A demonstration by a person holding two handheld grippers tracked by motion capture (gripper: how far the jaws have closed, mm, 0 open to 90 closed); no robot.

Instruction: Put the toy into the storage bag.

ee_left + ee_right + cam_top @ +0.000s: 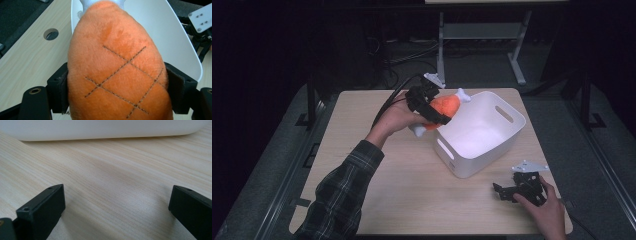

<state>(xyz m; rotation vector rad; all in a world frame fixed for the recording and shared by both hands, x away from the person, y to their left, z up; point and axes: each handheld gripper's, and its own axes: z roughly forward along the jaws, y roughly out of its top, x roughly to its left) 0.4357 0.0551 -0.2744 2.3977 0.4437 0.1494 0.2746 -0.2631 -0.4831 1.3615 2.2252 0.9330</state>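
- Plush drumstick [446,107], orange with a white bone end: it is off the table, carried in the air at the near-left rim of the white bin [507,135], its bone tip reaching over the rim. The pick-up looks done; the drop into the bin is not yet made.
- White bin: it stands on the wooden table [402,185], and its inside looks bare, so nothing has been put away there yet.
- Left gripper [432,107]: its jaws are clamped on the drumstick's fat middle, one pad pressing each flank in the left gripper view [117,75]. What remains, I judge, is to bring it over the opening and let go.
- Right gripper [519,190]: it rests low on the table near the bin's front corner, jaws spread wide with nothing between them [117,202], taking no part in the carry.
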